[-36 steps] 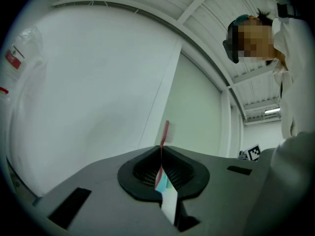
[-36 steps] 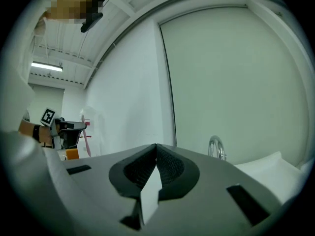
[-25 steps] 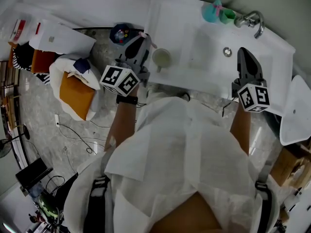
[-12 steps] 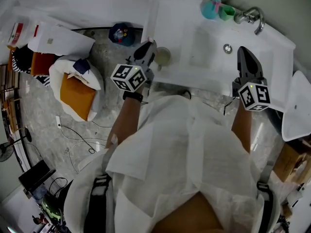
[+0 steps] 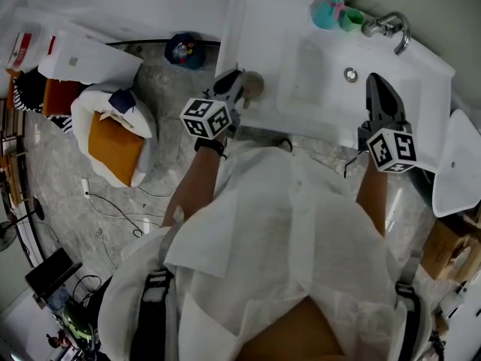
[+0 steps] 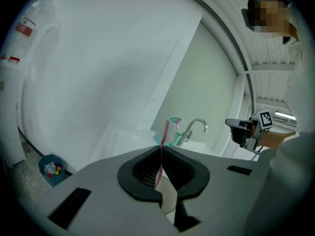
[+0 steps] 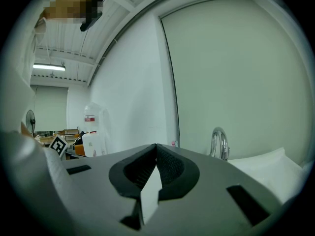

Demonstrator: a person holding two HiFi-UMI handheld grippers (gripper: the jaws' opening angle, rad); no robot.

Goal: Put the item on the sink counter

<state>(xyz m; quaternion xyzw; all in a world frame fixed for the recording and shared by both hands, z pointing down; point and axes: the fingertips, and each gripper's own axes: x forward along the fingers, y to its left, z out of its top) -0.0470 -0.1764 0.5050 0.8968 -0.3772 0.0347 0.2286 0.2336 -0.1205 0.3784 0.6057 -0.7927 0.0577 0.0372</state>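
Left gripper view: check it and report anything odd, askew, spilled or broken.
Nothing stands out. The left gripper is shut on a pink toothbrush, which stands nearly upright between the jaws, with a pale cup just below. No spill or damage shows on the sink counter.

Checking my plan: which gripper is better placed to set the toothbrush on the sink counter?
Left: the left gripper grips the toothbrush at the sink counter; the right gripper is shut, empty.
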